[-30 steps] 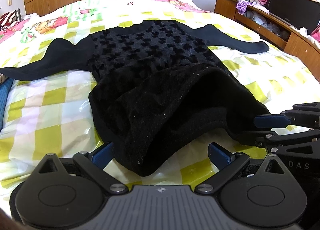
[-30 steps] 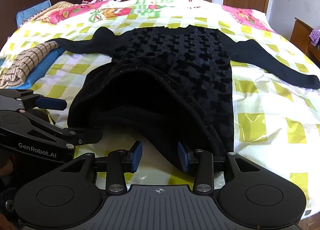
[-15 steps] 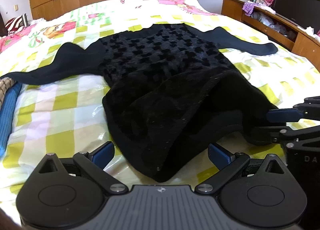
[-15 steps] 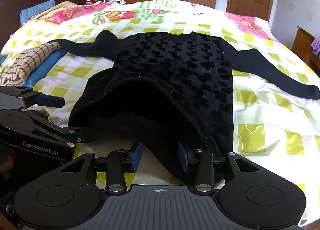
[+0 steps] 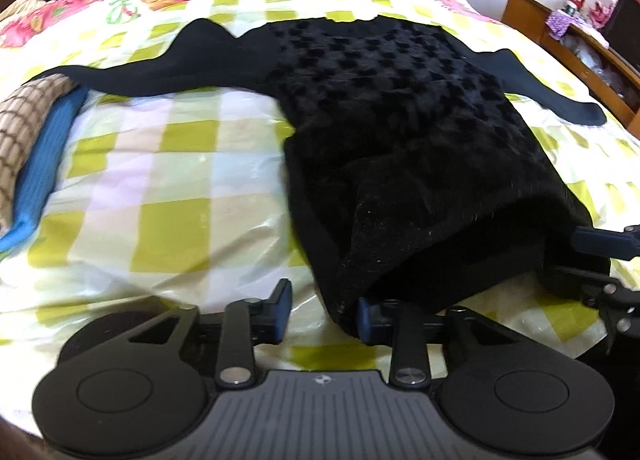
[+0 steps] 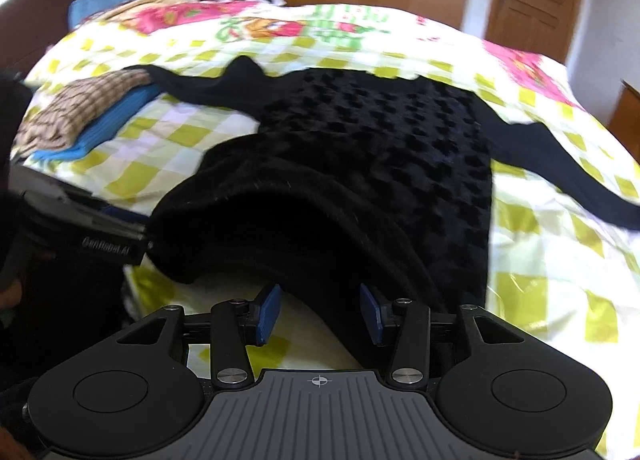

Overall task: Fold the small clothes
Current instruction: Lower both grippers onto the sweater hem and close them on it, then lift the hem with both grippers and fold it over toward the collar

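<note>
A black sweater with a fuzzy check pattern (image 5: 392, 91) lies on the bed with both sleeves spread; it also shows in the right wrist view (image 6: 372, 139). Its near hem is raised into an arch. My left gripper (image 5: 324, 312) is half closed around the hem's left corner, with a gap still between the pads. My right gripper (image 6: 318, 310) stands part open around the hem's right corner, cloth between its pads. Each gripper shows at the edge of the other's view.
The bed has a yellow-green checked sheet (image 5: 168, 179). Folded clothes, a tan checked piece on a blue one (image 5: 28, 147), lie at the left. A wooden cabinet (image 5: 568, 35) stands at the right, wardrobe and door behind.
My left gripper's jaws have narrowed and it has shifted left along the hem. Both views have swung left. The raised hem stays arched between the two grippers.
</note>
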`<state>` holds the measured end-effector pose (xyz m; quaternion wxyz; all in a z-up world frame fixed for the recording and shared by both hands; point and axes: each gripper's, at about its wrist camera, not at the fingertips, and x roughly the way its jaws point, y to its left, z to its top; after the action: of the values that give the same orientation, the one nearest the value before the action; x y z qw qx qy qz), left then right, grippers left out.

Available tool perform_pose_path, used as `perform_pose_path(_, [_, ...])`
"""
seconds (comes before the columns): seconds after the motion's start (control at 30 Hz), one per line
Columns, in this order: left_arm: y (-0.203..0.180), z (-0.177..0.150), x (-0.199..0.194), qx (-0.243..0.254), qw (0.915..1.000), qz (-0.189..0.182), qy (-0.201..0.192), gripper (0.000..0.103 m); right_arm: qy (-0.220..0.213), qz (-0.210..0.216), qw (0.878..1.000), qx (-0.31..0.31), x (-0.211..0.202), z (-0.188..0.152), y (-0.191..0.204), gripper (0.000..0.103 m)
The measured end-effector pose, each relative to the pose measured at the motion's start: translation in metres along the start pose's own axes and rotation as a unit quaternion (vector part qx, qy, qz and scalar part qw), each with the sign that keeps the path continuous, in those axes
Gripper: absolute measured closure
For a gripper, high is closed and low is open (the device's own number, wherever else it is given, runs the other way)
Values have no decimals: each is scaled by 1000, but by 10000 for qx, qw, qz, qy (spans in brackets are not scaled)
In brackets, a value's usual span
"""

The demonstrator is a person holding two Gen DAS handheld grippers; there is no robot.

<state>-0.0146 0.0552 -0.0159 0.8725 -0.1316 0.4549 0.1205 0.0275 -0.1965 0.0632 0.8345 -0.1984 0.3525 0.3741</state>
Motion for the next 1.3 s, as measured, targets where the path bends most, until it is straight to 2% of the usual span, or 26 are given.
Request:
perform_pose_path(0.13, [15,-10,-21,-48,9999,48,140,62,-17,226,9992,-327,1,6,12,60])
perform_pose_path(0.27, [24,-22,-35,-133,9992,-158,333,62,138,370,9985,-386,-2,4,10,60])
perform_pose_path(0.4, [14,-13,-38,-14,9988,-475,153,60,389,260,9987,-186,-16,-5,-7,60])
perform_pose_path(0.47, [4,-5,-32,133,9978,-637,127,56,419,86,9991,-69,-26,-8,-20,60])
perform_pose_path(0.63, [-19,1,-7,547,9969,-536,169,37,547,-450,9975,-41,-28,-11,-45,54])
perform_pose_path(0.8, [-22,6,19,603,9975,-309,192,36,892,-379,9953,-2,10,-12,-50,56])
perform_pose_path(0.83, [-24,6,21,676,9972,-222,210,42,972,-455,9942,-21,18,-13,-50,58])
perform_pose_path(0.87, [-25,6,23,762,9966,-154,260,57,1036,-558,9930,-68,25,-13,-50,70])
perform_pose_path(0.9, [-24,7,24,823,9959,-110,363,65,1077,-649,9920,-73,29,-14,-52,93])
perform_pose_path(0.93, [-21,8,24,825,9955,-102,465,72,1158,-701,9908,-23,32,-14,-55,95])
perform_pose_path(1.03, [-7,5,12,819,9931,-165,823,79,1231,-565,9908,23,19,-15,-66,98])
perform_pose_path(1.13, [-5,-10,1,887,9852,-535,1363,79,1427,-416,9886,-228,-4,-18,-66,98])
perform_pose_path(1.2, [-8,-20,0,972,9786,-739,1658,79,1746,-300,9833,-420,-11,-23,-63,103])
perform_pose_path(1.3, [-1,-15,-4,844,9789,-894,1632,79,2172,-132,9749,-470,-10,-27,-68,103])
